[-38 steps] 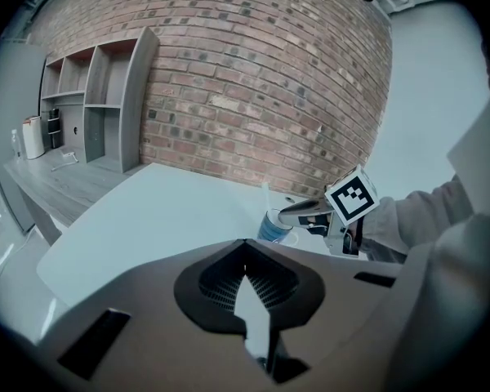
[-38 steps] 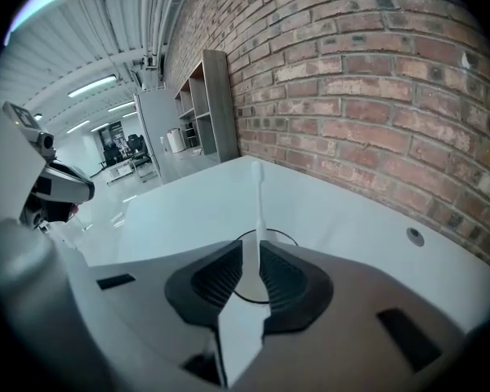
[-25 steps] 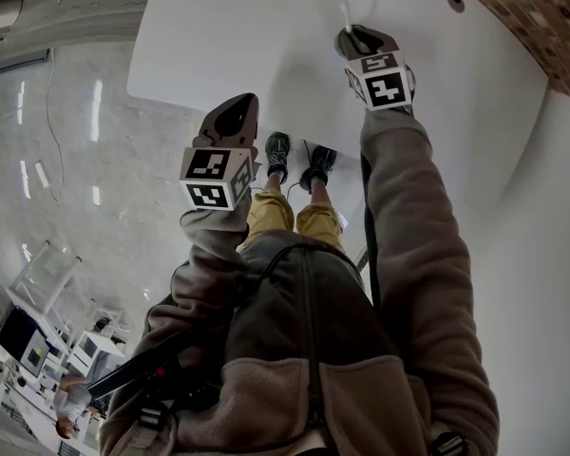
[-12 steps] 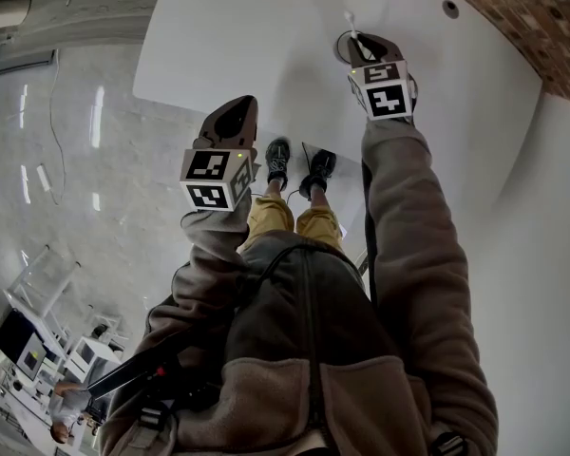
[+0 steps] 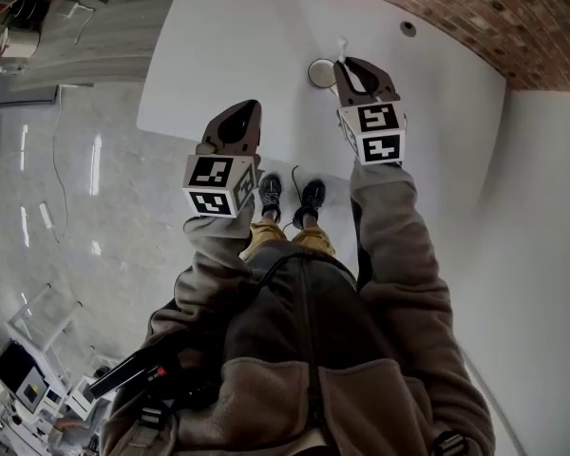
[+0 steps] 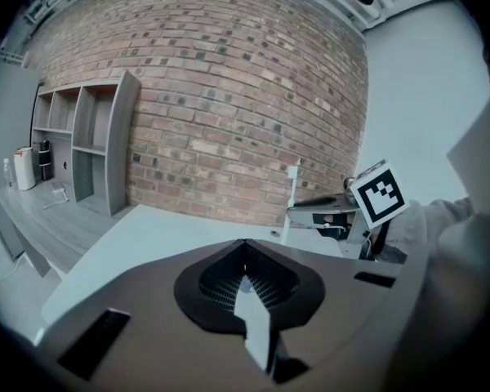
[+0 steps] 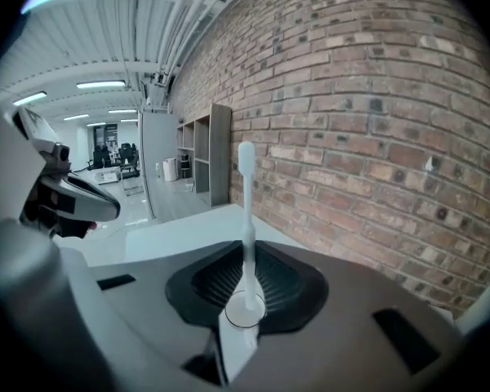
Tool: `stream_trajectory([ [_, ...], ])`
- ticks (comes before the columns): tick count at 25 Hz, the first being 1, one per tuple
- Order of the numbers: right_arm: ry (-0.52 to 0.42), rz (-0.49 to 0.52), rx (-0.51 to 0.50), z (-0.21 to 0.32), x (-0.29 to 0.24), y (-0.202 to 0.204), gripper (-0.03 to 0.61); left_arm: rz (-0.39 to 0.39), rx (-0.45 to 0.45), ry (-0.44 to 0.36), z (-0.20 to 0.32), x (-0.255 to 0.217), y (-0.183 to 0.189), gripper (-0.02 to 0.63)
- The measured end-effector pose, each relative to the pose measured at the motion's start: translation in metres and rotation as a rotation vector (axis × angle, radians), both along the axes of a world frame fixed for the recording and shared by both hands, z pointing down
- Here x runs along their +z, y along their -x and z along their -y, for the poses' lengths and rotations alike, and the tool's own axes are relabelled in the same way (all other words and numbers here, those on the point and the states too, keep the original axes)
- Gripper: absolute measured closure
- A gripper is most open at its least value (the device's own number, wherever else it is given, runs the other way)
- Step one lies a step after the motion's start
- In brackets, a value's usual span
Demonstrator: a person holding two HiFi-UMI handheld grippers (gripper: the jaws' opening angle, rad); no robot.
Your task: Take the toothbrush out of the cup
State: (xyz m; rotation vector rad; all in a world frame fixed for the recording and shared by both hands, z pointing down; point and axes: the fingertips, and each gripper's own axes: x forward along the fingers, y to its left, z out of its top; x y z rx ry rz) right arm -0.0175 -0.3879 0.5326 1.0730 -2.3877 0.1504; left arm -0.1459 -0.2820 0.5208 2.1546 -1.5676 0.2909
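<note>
A white toothbrush (image 7: 246, 211) stands upright between the jaws of my right gripper (image 7: 245, 282), which is shut on its handle. In the head view the brush head (image 5: 342, 45) pokes out past the right gripper (image 5: 353, 70), and a round pale cup (image 5: 319, 72) sits on the white table (image 5: 228, 46) just left of that gripper, apart from it. My left gripper (image 5: 236, 122) hangs over the table's near edge, shut with nothing in it (image 6: 247, 272). From the left gripper view the toothbrush (image 6: 292, 188) shows upright at the right gripper (image 6: 322, 211).
A brick wall (image 6: 229, 96) runs along the far side of the table. A grey shelf unit (image 6: 90, 149) stands at the left. A small round hole (image 5: 408, 28) is in the tabletop near the wall. The person's shoes (image 5: 293, 196) show under the near edge.
The right gripper has come off the cup with the toothbrush in it; the cup, hidden under the gripper before, now shows to its left. The left gripper has hardly moved.
</note>
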Motion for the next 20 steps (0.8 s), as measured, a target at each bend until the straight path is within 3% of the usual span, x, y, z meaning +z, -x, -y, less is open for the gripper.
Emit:
stream_trajectory([
  [9,-0.153,0.133,0.037,-0.046,-0.123,-0.014,0.531,-0.005,0.029,-0.215,0.007,-0.109,-0.028,0.609],
  [15,-0.246,0.233,0.094,-0.06,-0.202,-0.027,0.531,0.009,0.0,-0.406,0.016,-0.196,-0.031,0.609],
  [20,-0.321,0.273,0.112,-0.077,-0.258,-0.04,0.531,0.01,0.028,-0.492,0.01,-0.254,-0.044,0.609],
])
